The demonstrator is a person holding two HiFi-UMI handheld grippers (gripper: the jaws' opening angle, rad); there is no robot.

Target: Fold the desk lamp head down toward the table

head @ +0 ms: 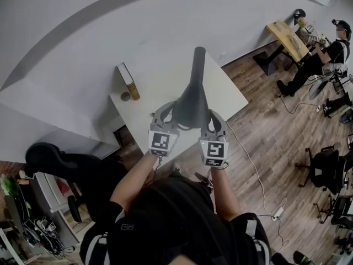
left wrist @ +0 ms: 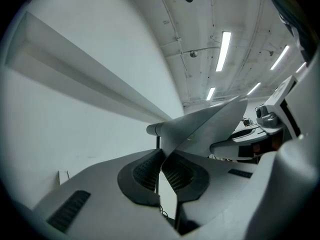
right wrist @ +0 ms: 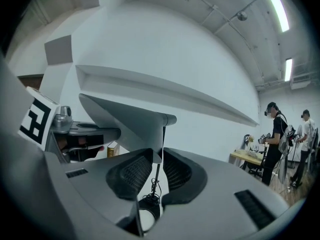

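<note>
Lamp head (head: 192, 101) looks light, stiff, smooth; take wide rim. Left gripper (head: 170, 114) clamps it, 7 o'clock; right gripper (head: 212, 119), 5 o'clock, slightly apart around it.

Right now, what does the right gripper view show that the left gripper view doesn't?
Only the right gripper view: the lamp's thin dark stem and round black base through the gap between the right tongs, a yellow-brown box, and people by a wooden table. Only the left gripper view: a look along the left tongs, shut on the rim of the grey cone-shaped lamp head. Both: that lamp head, the white wall and ceiling strip lights.
</note>
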